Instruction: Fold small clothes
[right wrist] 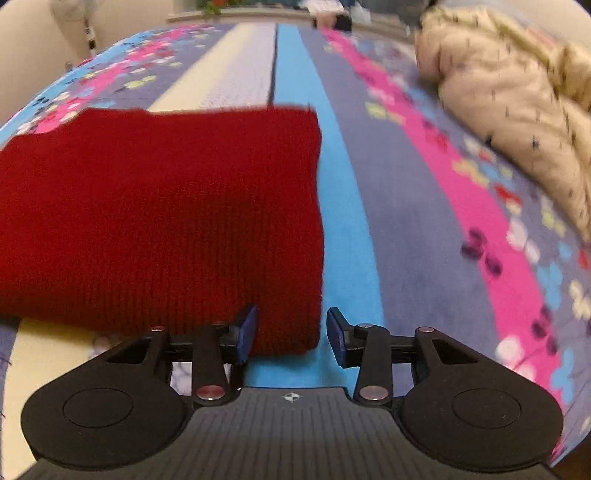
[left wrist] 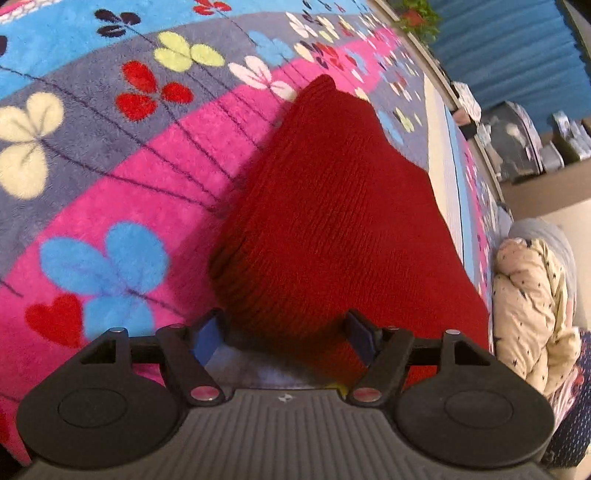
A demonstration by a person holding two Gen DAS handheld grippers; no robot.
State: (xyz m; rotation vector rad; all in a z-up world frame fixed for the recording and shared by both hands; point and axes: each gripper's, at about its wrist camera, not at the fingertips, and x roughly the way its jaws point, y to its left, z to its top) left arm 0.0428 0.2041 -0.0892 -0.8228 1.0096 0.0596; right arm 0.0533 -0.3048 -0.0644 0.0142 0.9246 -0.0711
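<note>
Red knit: fan only right view.

Right claw gapes over the folded red knit's near corner; floral blanket beneath; cream quilt far right.

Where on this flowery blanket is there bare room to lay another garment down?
Free: the striped blanket between the red knit and the cream jacket, and beyond the knit's far edge. Crowded: the jacket's corner, and the knit's near edge, where both grippers sit.
</note>
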